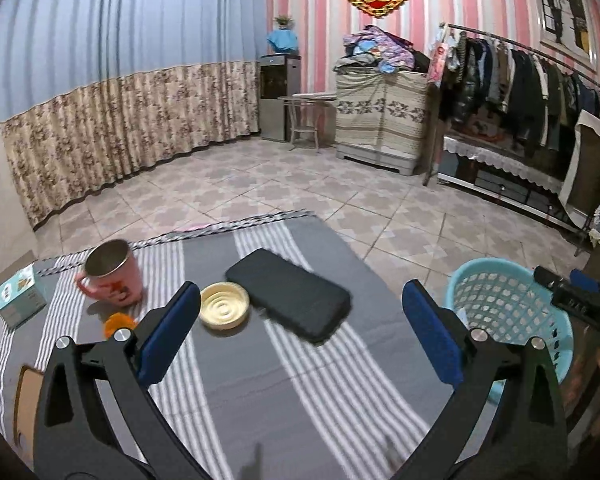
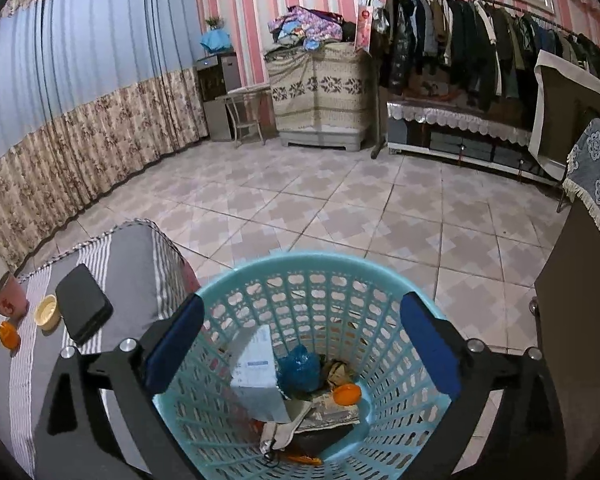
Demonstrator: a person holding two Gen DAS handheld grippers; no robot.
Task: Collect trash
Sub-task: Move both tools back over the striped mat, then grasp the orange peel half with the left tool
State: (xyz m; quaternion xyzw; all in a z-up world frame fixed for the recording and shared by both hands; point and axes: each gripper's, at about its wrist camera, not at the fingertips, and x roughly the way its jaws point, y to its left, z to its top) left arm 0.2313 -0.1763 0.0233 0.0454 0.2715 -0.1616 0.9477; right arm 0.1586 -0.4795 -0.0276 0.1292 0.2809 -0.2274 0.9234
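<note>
Both tongs gaping, nothing pinched; right gripper (image 2: 302,344) hangs over the basket (image 2: 380,276), left gripper (image 1: 300,332) beside it; trash (image 2: 260,364) lies inside.

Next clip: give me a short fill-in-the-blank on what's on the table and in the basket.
1. The right tool hovers open over the turquoise ____.
2. The pink mug stands on a ____ tablecloth.
3. Between the mug and the black case sits a cream-coloured ____.
4. The left tool holds ____.

Missing words: basket; striped; dish; nothing
</note>
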